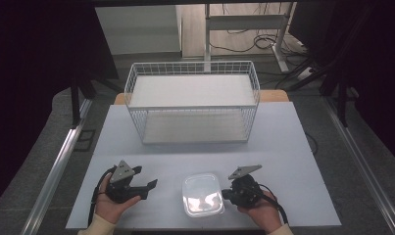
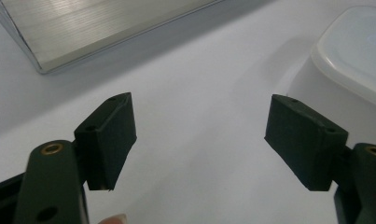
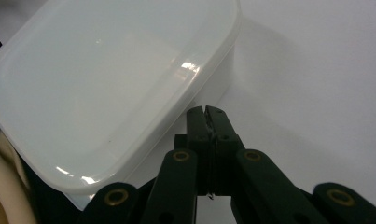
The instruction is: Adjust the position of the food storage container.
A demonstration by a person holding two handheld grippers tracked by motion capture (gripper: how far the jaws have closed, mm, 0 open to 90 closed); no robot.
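Here, nearest the person, a lidded translucent plastic container (image 1: 203, 195) sits on the white counter (image 1: 283, 142) between the two hands, and everything else is best placed from it. The right gripper (image 1: 228, 194) lies just beside the container's right side; in the right gripper view its fingers (image 3: 198, 126) are pressed together with nothing between them, their tips right at the container's (image 3: 106, 88) rim edge, though I cannot tell whether they touch it. The left gripper (image 1: 153, 186) lies a little farther off to the container's left, its fingers (image 2: 108, 137) spread wide and empty, pointing toward the container (image 2: 351, 51), which shows at the right of its own view. The container looks roughly square with rounded corners, so no long axis stands out; its lid is on and its contents cannot be made out. Beyond it, well apart at the far side of the counter, stands a white wire basket (image 1: 192, 102) with two levels, apparently empty.
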